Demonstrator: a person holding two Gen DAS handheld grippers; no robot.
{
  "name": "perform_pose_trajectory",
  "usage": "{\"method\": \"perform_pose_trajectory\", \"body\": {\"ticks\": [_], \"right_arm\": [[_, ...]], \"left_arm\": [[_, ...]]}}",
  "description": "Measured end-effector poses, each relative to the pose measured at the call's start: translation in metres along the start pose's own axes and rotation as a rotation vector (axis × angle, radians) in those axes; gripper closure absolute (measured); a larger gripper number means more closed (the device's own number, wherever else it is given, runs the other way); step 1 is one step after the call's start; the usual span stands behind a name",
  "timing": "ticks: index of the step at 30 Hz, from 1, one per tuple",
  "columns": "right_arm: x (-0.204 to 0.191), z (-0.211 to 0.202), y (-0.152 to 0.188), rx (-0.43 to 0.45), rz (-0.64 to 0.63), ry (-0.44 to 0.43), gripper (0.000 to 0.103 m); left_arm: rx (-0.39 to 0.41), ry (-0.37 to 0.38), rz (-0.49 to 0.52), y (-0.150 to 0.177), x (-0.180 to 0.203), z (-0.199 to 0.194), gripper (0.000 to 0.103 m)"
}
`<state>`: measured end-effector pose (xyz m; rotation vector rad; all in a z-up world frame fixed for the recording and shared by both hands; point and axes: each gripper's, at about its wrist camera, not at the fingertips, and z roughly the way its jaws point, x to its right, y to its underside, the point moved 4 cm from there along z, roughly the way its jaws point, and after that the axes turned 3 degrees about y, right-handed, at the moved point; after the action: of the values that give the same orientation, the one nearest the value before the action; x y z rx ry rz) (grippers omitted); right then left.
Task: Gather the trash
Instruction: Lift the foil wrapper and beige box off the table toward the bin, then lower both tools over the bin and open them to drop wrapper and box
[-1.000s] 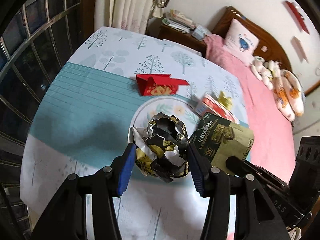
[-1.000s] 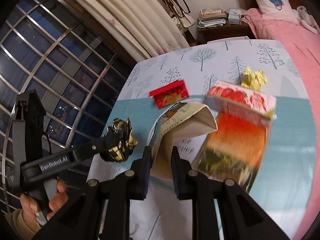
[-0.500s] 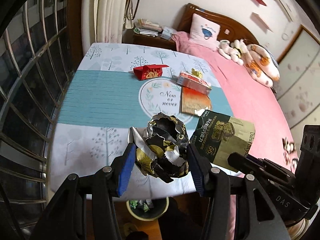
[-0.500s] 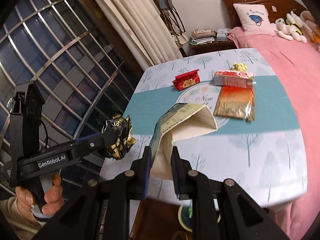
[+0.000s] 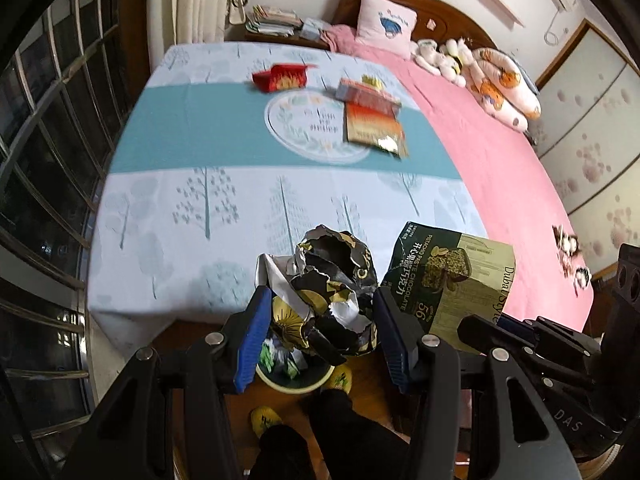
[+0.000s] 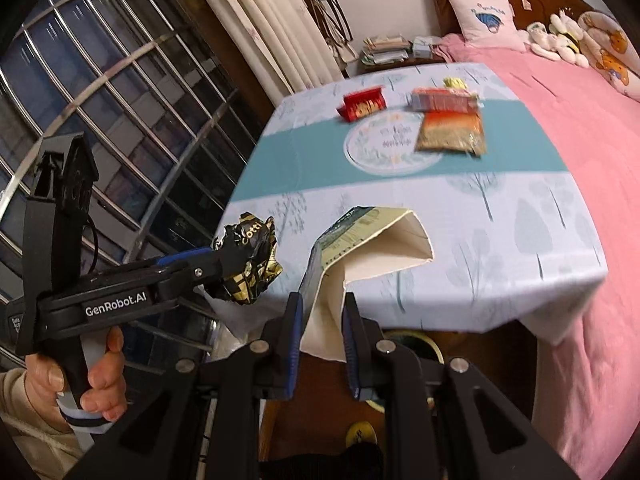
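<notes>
While both loads hung past the worktop (image 5: 168,216) edge, release was best delayed until each sat squarely over the bin (image 5: 294,380) below. Left gripper (image 5: 320,320) jaws clamped the crumpled foil wrapper (image 5: 332,300) half-wide; right gripper (image 6: 320,320) jaws pinched the chocolate box (image 6: 360,248) narrowly.

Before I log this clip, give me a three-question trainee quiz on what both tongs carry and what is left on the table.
1. True or false: the left tongs grip a crumpled black-and-gold wrapper.
2. What do the right tongs hold? A) red box B) flattened chocolate carton C) nothing
3. Fill in: below the wrapper, on the floor, stands a ____.

Key: 1 true; 2 B; 3 bin
</notes>
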<state>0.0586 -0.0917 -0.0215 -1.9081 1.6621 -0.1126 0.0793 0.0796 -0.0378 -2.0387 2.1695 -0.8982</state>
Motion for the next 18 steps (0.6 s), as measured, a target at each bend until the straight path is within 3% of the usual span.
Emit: {"method": "perform_pose_trajectory", "body": {"ticks": [9, 18], "right_arm": [[0.030, 0.035, 0.055, -0.126, 0.028, 0.031, 0.084], [0.077, 0.135, 0.128, -0.274, 0.032, 0.035, 0.084]], "left_arm": [[-0.108, -0.044, 0.037, 0.045, 0.012, 0.059, 0.053], [-0.244, -0.078, -0.014, 0.110, 0.000, 0.171, 0.053]]}}
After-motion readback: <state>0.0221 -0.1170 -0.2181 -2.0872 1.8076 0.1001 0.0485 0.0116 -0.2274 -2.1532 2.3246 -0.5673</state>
